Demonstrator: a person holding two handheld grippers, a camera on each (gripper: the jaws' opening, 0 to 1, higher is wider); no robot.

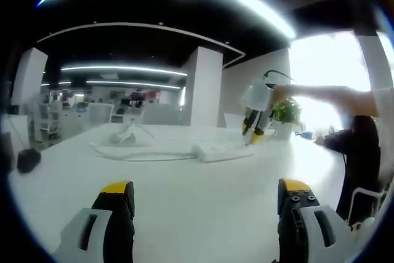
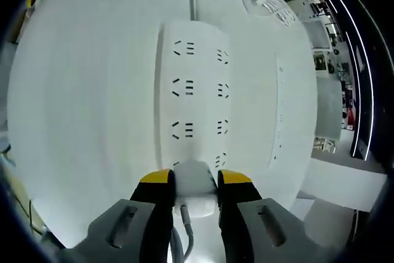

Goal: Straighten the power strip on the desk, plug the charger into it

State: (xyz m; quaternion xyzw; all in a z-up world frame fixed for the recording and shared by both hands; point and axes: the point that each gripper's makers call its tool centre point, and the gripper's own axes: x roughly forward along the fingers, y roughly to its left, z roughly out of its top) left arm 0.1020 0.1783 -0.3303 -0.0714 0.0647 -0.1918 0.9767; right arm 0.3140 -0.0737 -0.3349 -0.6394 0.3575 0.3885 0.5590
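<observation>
Two grippers, one doing the work. R gripper (image 2: 188,186) has its fingers clenched on the charger (image 2: 196,194), a white block w/ its cable trailing down between the fingers toward the camera. Power strip (image 2: 194,93) lies flat on the white desk (image 2: 86,103), directly ahead of and under the charger; its long axis runs straight away from the fingers, in line w/ them, cord leaving the far end. Looks straightened already, so judged step = plug-in. Charger sits over the nearest row of sockets at the strip's near end; can't tell whether the prongs are seated or just touching the face.

L gripper (image 1: 206,198) hovers low over bare desk, fingers released, wide apart, nothing between them. From the left gripper view the strip (image 1: 221,151) lies well ahead and a bit right, w/ the R gripper (image 1: 253,129) standing over its right end, a person's arm reaching in from the right. Loose white cable (image 1: 132,143) coils left of the strip.

R is clearly the nearer one; coming move likely a straight push down into the socket, L free to steady the strip if it slides.
</observation>
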